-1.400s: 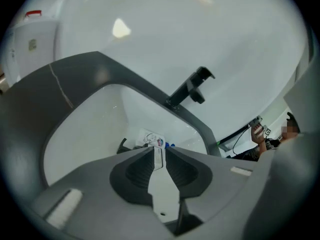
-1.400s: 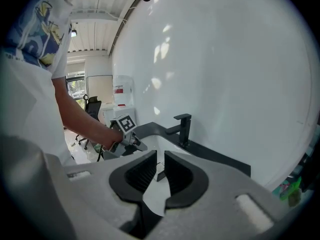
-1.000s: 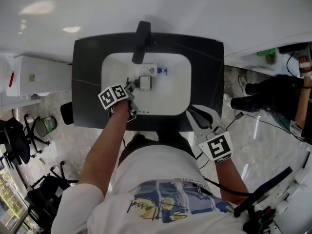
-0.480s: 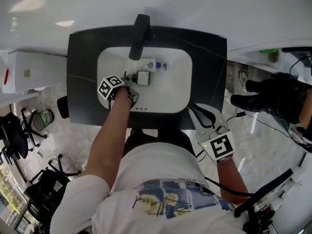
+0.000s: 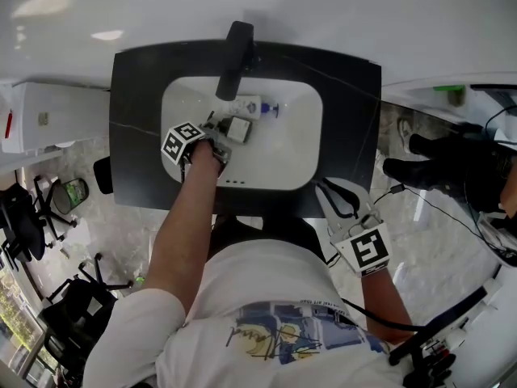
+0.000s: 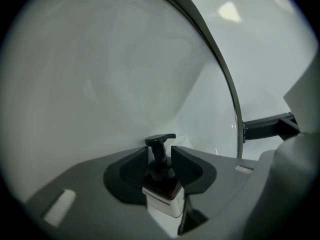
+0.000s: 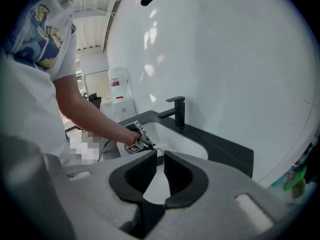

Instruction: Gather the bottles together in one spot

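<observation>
One white basin point(image 5: 284, 153) sits in a black counter point(image 5: 137, 95) against white wall point(image 5: 339, 6).

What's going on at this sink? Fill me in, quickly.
A person works two handheld grippers at a sink. The left gripper reaches into it, its jaws opening around a dark pump bottle, next to a second bottle lying there. The right gripper hangs empty, jaws slightly apart, at the counter's front.
</observation>
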A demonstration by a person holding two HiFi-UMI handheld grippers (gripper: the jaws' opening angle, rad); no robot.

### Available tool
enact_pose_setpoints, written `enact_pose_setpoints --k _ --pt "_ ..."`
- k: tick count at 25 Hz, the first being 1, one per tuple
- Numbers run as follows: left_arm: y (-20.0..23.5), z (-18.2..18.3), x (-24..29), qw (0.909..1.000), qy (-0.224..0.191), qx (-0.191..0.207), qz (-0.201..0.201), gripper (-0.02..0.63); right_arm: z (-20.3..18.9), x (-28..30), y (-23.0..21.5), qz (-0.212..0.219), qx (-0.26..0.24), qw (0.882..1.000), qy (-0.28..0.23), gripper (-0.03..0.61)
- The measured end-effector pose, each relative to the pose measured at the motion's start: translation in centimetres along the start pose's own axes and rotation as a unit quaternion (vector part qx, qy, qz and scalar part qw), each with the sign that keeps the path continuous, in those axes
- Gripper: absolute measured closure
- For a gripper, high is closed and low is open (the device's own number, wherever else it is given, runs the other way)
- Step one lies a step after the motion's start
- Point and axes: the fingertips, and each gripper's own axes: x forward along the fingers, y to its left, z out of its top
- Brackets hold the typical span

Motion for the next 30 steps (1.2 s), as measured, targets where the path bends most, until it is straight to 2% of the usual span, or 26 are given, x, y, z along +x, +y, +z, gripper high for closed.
enact_pose_setpoints --k 10,13,21,23,25,30 --pt "0.1 -0.2 1.9 0.9999 0.01 -0.011 -0.007 0.449 -1.1 -0.2 0.0 -0.001 0.006 1.0 0.017 0.534" --pt "0.4 -0.1 2.2 0.9999 0.011 -0.01 -0.005 0.476 -1.3 -0.4 -0.2 -0.004 0.006 1.0 0.019 0.534" --pt "-1.3 -0.1 1.6 0.999 0.003 0.006 -0.044 0.518 -1.4 -0.4 -0.5 -0.012 0.012 1.0 0.017 0.535" --pt "-2.3 -0.2 0.9 0.998 -0.005 0.031 -0.055 0.522 -1.1 -0.4 -0.4 -0.011 0.01 1.0 0.014 0.535" --pt "-3.5 -0.6 -0.1 0.9942 -0.016 0.08 -0.07 0.525 -1.0 -0.2 -0.4 -0.012 0.012 1.0 0.007 0.535" --pt "-5.6 -1.9 -3.1 0.97 -0.047 0.223 -0.085 0.528 -0.4 0.2 0.2 -0.015 0.013 1.0 -0.004 0.535"
